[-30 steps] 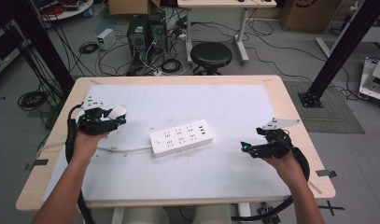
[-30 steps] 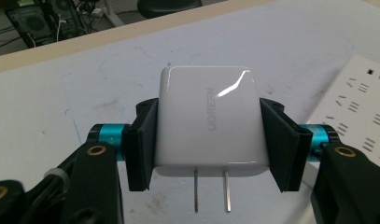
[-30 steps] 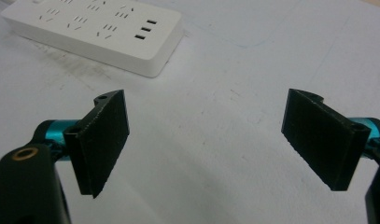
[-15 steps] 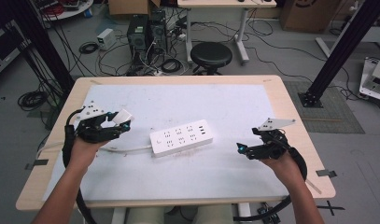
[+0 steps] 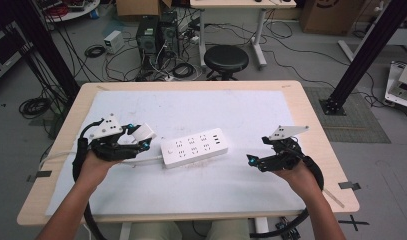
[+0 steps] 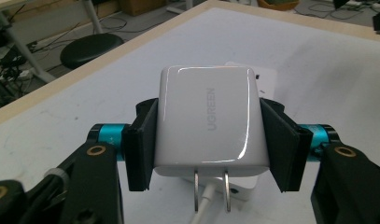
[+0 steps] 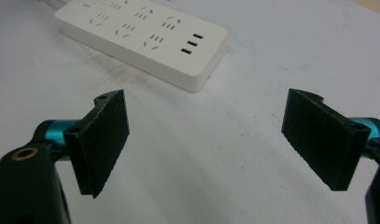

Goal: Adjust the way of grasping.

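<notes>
Your left tool (image 5: 139, 136) has carried the clamped white charger (image 6: 207, 120) closer to the power strip (image 5: 194, 147); your right tool (image 7: 206, 140) hovers over the bench (image 5: 301, 105), jaws wide apart.

A lab or workshop: computer towers (image 5: 158, 31) on the grey floor amid tangled cables (image 5: 116, 55), a black stool (image 5: 226, 59), cardboard boxes (image 5: 141, 7), black metal rig legs (image 5: 363, 52) flanking the bench (image 5: 311, 115)

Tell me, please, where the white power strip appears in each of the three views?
High view: power strip at table centre, between both grippers.
Left gripper view: just a sliver of it behind the held charger.
Right gripper view: upper left, beyond the open jaws.
Shared landmark: the white table mat.
</notes>
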A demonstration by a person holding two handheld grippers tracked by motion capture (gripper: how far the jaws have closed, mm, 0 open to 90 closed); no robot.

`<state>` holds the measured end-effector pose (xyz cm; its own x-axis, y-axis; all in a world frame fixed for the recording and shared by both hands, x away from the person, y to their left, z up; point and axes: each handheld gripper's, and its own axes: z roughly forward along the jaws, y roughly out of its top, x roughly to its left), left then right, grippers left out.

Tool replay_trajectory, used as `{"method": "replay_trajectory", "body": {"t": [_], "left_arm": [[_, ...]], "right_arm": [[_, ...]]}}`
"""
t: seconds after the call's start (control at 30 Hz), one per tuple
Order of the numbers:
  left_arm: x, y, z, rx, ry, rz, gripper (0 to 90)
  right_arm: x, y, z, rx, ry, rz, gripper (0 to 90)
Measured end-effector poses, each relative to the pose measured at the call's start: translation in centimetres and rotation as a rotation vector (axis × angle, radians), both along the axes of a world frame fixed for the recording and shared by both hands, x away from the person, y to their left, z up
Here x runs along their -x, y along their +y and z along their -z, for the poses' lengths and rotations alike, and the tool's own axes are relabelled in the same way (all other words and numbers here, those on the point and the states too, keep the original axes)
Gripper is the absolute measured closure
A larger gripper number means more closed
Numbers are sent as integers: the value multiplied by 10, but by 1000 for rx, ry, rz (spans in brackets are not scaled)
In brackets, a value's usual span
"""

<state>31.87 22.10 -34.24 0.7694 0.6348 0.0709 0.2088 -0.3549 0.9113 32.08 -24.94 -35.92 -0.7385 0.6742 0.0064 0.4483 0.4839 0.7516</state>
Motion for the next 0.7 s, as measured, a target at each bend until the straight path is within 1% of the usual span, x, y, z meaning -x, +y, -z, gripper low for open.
{"method": "replay_trajectory", "body": {"t": [0.07, 0.17, 0.2, 0.23, 0.27, 0.3, 0.33, 0.4, 0.5, 0.57, 0.67, 0.7], "left_arm": [[2, -5, 0, -8, -13, 32, 426], [5, -13, 0, -17, -26, 69, 426], [5, -13, 0, -17, -26, 69, 426], [7, -18, 0, -25, -36, 97, 426], [8, -21, 0, -21, -37, 106, 426], [8, -21, 0, -21, -37, 106, 426], [9, -23, 0, -32, -40, 120, 426], [9, -26, 2, -45, -37, 131, 426], [9, -29, 5, -46, -34, 140, 426], [9, -30, 7, -52, -33, 152, 426], [10, -33, 10, -50, -45, 170, 425], [10, -34, 10, -56, -47, 179, 426]], "right_arm": [[0, 4, -2, -1, 5, -35, 152], [0, 13, -7, 13, 18, -59, 152], [0, 13, -7, 13, 18, -59, 152], [-1, 16, -9, 8, 23, -68, 152], [-2, 22, -13, 1, 34, -89, 152], [-2, 22, -13, 1, 34, -89, 152], [-3, 24, -15, -7, 39, -97, 152], [-6, 29, -17, -15, 61, -105, 153], [-10, 34, -16, -16, 78, -104, 154], [-11, 36, -15, -24, 100, -107, 154], [-14, 39, -13, -53, 125, -120, 154], [-15, 40, -12, -65, 137, -124, 153]]}}
